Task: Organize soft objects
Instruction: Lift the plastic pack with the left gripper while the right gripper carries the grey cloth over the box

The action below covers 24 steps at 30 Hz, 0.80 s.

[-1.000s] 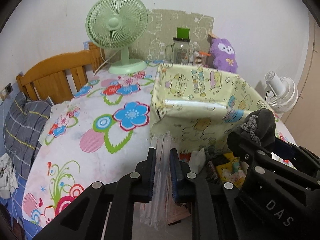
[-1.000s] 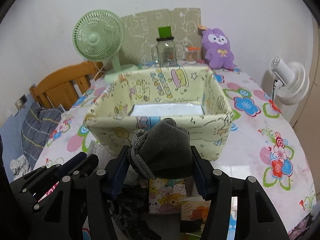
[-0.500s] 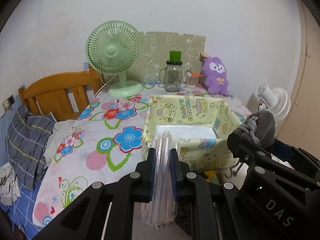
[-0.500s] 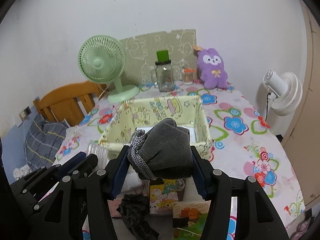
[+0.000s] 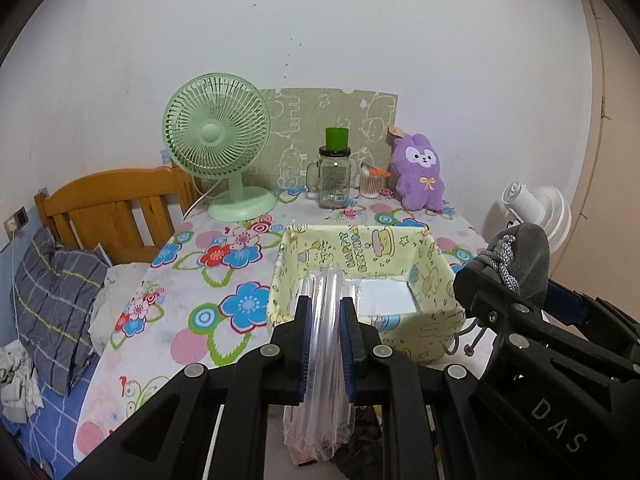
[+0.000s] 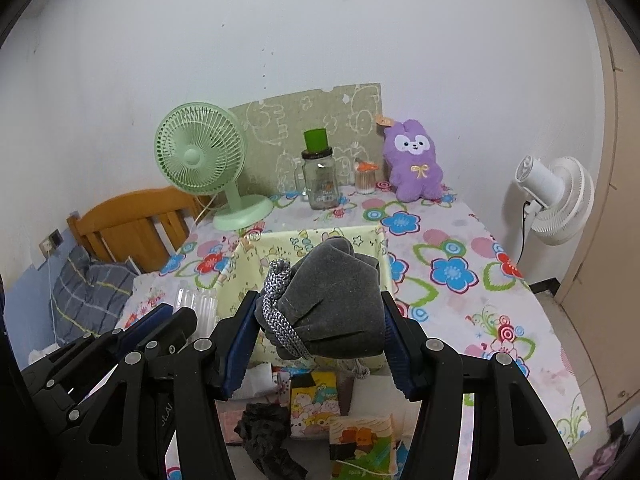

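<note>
— What do I have at the back of the table?
— I see a green fan [image 5: 218, 148], a glass jar [image 5: 335, 178] beside a purple plush [image 5: 420, 172]; a white fan [image 6: 554, 198] stands off the table's right edge.

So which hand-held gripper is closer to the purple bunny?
Right. The right hand-held gripper sits on the purple bunny's side of the yellow box; the left hand-held gripper is farther over.
</note>
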### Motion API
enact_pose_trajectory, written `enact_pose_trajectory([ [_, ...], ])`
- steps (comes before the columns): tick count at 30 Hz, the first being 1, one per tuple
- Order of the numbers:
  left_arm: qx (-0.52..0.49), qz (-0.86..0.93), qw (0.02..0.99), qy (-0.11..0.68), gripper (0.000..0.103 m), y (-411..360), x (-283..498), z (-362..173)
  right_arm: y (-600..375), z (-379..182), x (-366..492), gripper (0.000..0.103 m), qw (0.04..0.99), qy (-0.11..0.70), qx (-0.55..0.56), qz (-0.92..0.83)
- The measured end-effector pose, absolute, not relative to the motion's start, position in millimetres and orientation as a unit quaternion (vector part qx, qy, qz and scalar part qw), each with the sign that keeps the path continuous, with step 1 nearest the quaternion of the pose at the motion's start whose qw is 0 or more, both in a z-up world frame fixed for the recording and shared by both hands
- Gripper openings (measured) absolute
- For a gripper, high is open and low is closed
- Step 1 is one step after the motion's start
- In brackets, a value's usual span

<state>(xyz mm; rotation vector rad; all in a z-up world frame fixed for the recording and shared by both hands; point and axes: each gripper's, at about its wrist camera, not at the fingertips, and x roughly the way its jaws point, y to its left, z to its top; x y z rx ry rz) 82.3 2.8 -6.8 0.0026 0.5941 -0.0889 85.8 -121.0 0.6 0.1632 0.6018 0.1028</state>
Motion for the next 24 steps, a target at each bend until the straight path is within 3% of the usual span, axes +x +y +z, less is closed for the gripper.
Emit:
enact_pose_trajectory([
  [24,0.004,-0.046,0.953,0.300,0.011,-8,140,-7,-131,-2,147,0.061,0.948,0.303,0.082,0.047],
])
